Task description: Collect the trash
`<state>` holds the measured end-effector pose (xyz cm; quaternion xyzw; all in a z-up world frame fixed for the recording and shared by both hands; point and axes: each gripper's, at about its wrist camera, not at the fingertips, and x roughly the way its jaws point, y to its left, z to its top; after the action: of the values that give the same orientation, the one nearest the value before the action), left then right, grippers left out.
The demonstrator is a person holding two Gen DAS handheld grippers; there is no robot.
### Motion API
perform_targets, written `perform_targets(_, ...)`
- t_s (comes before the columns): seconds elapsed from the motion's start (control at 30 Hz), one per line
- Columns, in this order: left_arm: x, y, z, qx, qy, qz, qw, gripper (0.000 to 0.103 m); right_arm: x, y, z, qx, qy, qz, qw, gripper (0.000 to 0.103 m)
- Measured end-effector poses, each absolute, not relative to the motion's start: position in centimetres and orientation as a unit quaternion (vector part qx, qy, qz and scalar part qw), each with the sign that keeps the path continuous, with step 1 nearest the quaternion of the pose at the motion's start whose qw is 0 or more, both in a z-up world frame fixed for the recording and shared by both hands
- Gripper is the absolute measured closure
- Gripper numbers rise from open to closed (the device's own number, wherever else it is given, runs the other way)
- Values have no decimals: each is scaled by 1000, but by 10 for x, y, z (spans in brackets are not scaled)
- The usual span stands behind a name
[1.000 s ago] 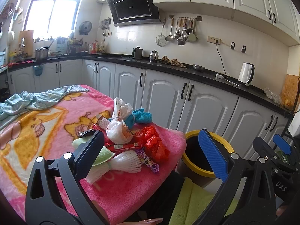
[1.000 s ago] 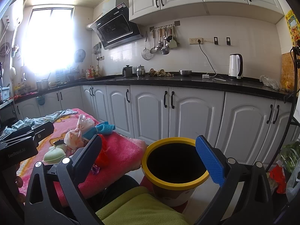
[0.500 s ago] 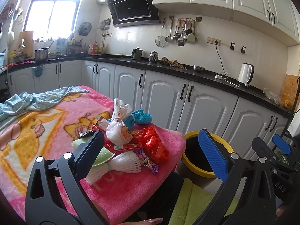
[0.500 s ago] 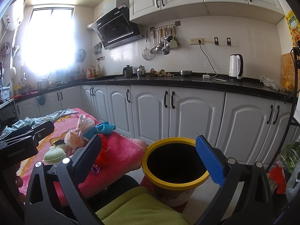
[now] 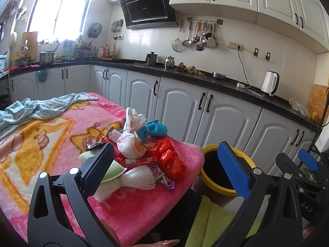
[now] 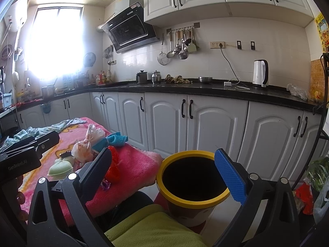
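Left wrist view: left tool (image 5: 164, 160) spread wide, empty, above the trash pile (image 5: 144, 154) at the tabletop's (image 5: 51, 144) near right corner; loosely overlapped red plastic bag (image 5: 170, 160), white bag (image 5: 131, 142) and foam net (image 5: 135, 179) could snag together, dragging wrappers off the edge. Right wrist view: right tool (image 6: 162, 164) also wide open, empty, over the yellow-rimmed bin (image 6: 193, 200) just beside that corner; light bags could miss it.

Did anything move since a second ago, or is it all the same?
Nothing visibly changed. The left gripper and right gripper both stay open and empty, the trash pile lies untouched on the pink blanket, and the yellow-rimmed bin stands in its place.
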<state>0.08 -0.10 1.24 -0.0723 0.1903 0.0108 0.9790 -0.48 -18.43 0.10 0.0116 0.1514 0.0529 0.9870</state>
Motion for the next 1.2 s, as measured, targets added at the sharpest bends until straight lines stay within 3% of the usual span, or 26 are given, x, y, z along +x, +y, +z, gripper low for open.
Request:
perform_targets(0.83,-9,104,1,-159,180,99,966,11,36,-109,10,-59,194,198,959,6)
perform_targets(1.2,6,156,-9,-190,218,144,946,11,80,-73,12,-65,213,228,948,6)
